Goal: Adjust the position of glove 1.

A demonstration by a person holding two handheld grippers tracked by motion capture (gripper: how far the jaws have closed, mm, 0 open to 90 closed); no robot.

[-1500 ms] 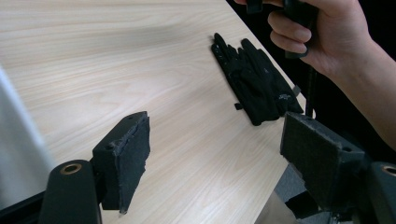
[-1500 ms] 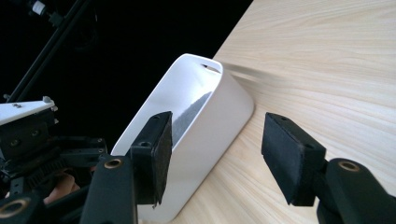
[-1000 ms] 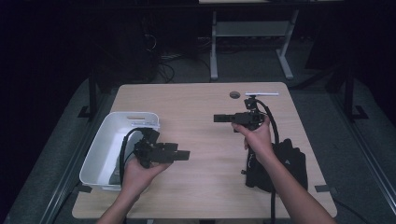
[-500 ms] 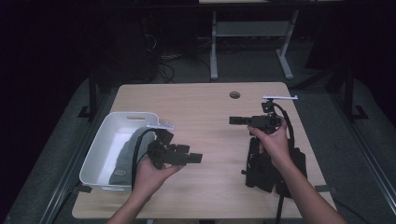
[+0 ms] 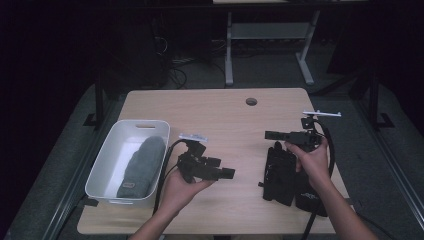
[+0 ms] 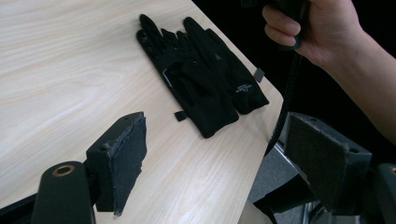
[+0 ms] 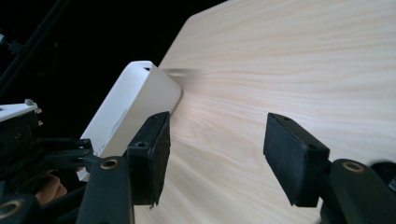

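Observation:
A pair of black gloves (image 5: pixel 279 172) lies flat near the table's front right corner, fingers pointing away from me; the left gripper view shows the gloves (image 6: pixel 201 70) ahead of its jaws. My left gripper (image 5: pixel 227 174) hovers over the middle front of the table and points right toward the gloves, open (image 6: pixel 219 158) with nothing between its pads. My right gripper (image 5: pixel 270 134) hangs just above the far end of the gloves and points left, open (image 7: pixel 217 158) and empty. A white bin (image 5: pixel 127 160) at the left holds a grey glove-like item (image 5: pixel 142 165).
The wooden table (image 5: pixel 220 115) has a round cable hole (image 5: pixel 251 101) near its far edge. The bin's corner (image 7: pixel 140 98) and my left gripper body (image 7: pixel 37 154) lie ahead of the right jaws. A desk frame (image 5: pixel 265 45) stands on the dark floor behind.
Both hands have shifted to the right in the high view. The left gripper left the bin's side for the table's middle; the right gripper came nearer, over the gloves.

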